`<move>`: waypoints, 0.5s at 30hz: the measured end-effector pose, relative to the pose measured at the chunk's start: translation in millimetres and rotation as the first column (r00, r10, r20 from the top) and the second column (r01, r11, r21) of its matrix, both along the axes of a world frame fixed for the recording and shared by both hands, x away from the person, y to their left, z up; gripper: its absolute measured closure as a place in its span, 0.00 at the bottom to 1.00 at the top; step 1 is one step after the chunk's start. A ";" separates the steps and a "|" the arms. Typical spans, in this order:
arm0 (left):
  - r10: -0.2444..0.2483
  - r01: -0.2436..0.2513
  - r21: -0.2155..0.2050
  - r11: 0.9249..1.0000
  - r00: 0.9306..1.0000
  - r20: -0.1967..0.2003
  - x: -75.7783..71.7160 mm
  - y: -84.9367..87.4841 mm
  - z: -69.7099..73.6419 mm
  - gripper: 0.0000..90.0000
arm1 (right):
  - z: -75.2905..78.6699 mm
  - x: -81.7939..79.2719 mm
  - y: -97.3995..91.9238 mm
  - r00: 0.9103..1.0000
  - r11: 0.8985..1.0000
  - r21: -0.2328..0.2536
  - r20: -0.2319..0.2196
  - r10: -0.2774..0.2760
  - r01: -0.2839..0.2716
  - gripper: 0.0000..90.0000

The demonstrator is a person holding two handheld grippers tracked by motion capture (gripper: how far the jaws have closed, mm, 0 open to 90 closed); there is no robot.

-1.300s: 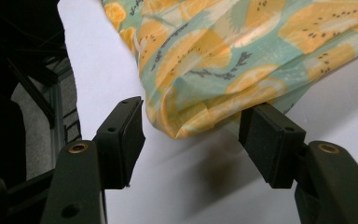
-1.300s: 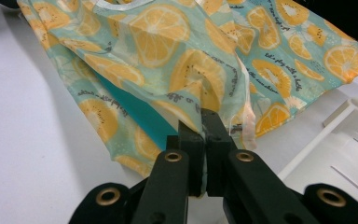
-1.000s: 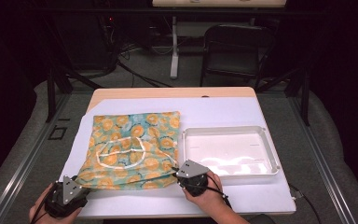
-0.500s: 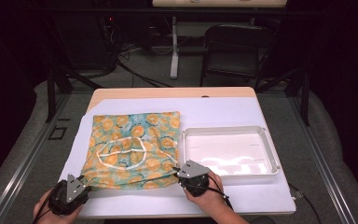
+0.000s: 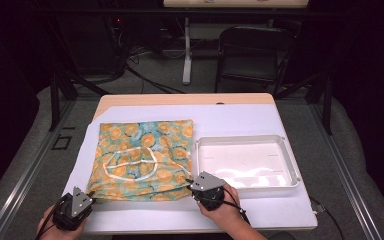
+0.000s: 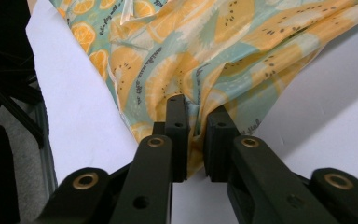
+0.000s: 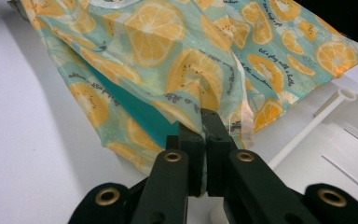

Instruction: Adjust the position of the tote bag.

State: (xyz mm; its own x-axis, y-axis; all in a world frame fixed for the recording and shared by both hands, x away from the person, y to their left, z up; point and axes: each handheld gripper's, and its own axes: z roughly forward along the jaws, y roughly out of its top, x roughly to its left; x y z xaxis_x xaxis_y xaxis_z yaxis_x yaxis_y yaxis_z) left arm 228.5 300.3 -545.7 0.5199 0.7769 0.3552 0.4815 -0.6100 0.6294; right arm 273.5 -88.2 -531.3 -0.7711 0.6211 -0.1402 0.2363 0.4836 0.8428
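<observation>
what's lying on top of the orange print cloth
A loop of white cord or strap lies on the orange print cloth. Both near corners are pinched in tongs, left and right. Anything beneath the cloth is covered.

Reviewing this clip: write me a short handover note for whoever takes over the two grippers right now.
Left gripper: jaws have just been closing on the near left corner of the orange-print cloth; fabric sits between them.
Right gripper: shut on the cloth's near right corner.
Cloth lies spread on the white table sheet; white tray beside it, nothing in it.
Done: both near corners taken.
Left, probably: lift and fold or move the cloth.
</observation>
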 end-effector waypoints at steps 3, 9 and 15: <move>0.002 -0.002 -0.002 1.000 1.000 -0.005 0.1 0.2 0.2 0.96 | 0.0 0.0 0.0 1.000 1.000 -0.001 0.001 -0.001 0.001 0.99; 0.016 -0.016 -0.019 1.000 1.000 0.006 -0.1 0.2 0.8 0.99 | -0.2 0.0 0.0 1.000 1.000 -0.001 0.001 -0.001 0.001 0.99; 0.032 -0.031 -0.042 0.999 0.999 0.023 -1.5 -0.4 3.9 1.00 | -0.1 0.3 -0.3 1.000 1.000 -0.002 -0.005 0.000 0.000 0.99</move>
State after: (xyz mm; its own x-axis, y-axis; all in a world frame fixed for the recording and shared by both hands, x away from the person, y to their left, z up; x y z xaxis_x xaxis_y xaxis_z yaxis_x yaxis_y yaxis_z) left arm 227.0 299.9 -541.7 0.4868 0.8071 0.3342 0.4844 -0.5678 0.6656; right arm 273.8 -88.5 -531.4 -0.7716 0.6209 -0.1379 0.2403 0.4853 0.8407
